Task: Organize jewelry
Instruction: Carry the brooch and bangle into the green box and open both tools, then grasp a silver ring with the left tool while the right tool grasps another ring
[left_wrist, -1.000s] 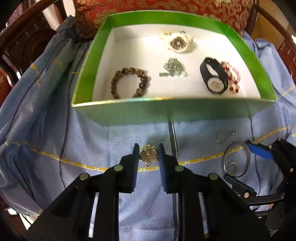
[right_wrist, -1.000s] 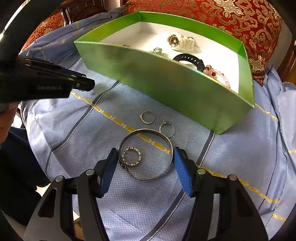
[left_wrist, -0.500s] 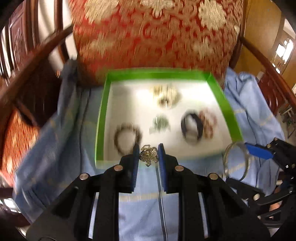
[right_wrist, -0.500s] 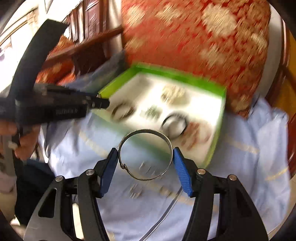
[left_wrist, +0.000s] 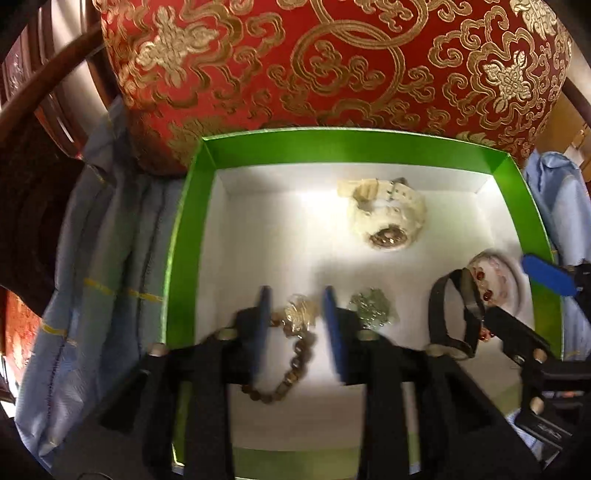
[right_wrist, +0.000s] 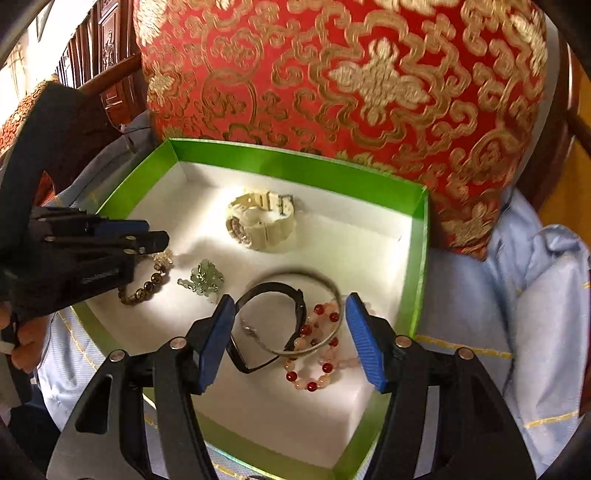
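Both grippers hang over the green box (left_wrist: 192, 236) with a white floor. My left gripper (left_wrist: 295, 314) stands open, and the gold ornament (left_wrist: 301, 314) lies between its fingers on the brown bead bracelet (left_wrist: 295, 362). My right gripper (right_wrist: 291, 332) is open wide; the silver bangle (right_wrist: 332, 291) lies loose between its fingers, on the black watch (right_wrist: 273, 291) and the red-and-pink bead bracelet (right_wrist: 314, 369). A cream watch (right_wrist: 258, 225) and a pale green pendant (right_wrist: 203, 277) also lie in the box (right_wrist: 295, 166).
A red and gold cushion (left_wrist: 332, 62) stands right behind the box. Light blue cloth (right_wrist: 535, 295) covers the seat around it. Dark wooden chair arms (left_wrist: 37, 110) rise at the left.
Both grippers moved forward over the box and down. The left opened and let the gold ornament drop onto the brown bracelet. The right widened and left the bangle on the black watch.
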